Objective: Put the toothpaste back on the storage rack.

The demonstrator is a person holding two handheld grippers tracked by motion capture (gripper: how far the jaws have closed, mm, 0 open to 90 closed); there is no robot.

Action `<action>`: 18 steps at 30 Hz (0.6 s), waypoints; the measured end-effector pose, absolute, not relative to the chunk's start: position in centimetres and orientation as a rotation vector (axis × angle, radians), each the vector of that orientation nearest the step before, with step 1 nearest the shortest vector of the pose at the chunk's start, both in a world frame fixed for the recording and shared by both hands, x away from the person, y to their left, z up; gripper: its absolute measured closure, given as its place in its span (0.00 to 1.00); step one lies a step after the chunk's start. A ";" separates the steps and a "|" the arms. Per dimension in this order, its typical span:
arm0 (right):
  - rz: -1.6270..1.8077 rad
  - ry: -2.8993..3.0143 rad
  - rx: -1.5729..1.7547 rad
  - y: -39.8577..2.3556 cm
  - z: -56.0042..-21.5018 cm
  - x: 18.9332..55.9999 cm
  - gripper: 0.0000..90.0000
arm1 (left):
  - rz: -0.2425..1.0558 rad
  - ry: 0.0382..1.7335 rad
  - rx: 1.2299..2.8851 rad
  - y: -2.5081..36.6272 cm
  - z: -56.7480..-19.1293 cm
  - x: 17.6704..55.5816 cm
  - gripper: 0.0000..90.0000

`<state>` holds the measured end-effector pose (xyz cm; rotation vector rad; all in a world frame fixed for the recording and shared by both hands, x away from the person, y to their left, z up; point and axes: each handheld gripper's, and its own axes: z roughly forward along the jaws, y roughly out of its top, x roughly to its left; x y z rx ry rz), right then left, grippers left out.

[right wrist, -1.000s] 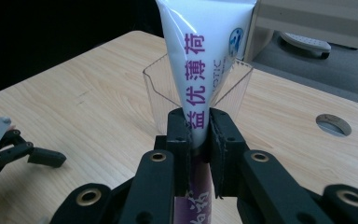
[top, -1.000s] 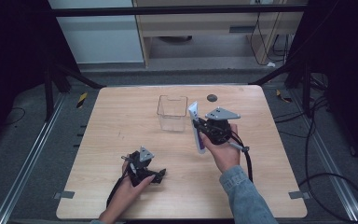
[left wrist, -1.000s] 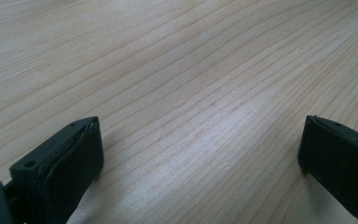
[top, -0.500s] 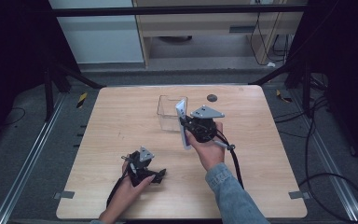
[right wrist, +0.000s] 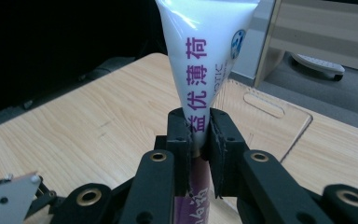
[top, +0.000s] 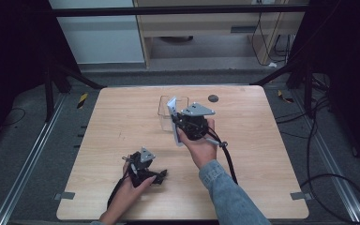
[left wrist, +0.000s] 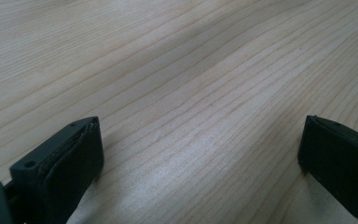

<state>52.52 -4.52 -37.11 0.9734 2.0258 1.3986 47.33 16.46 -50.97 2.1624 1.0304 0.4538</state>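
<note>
White tube [right wrist: 204, 60] upright in raised right gripper [right wrist: 199, 140]

Tube [right wrist: 205, 51] top cut off by upper edge; lower end hidden behind jaws.

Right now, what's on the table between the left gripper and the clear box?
Nothing: in the high view, bare wood runs from the left gripper, resting open on the table, to the clear box. The right gripper holds the white tube beside the box.
</note>
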 end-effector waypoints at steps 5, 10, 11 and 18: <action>1.405 2.006 0.953 -4.2 -36.0 53.1 0.89 | 0.455 1.029 2.163 16.5 -51.0 47.3 0.00; 1.429 1.986 0.955 -3.8 -34.6 53.7 0.88 | 0.454 1.029 2.163 16.5 -51.0 47.3 0.00; 1.434 1.981 0.956 -3.7 -34.3 53.8 0.88 | 0.454 1.031 2.162 16.4 -51.0 47.3 0.00; 1.437 1.950 0.933 -3.0 -32.4 55.6 0.88 | 0.454 1.030 2.161 16.4 -51.0 47.3 0.00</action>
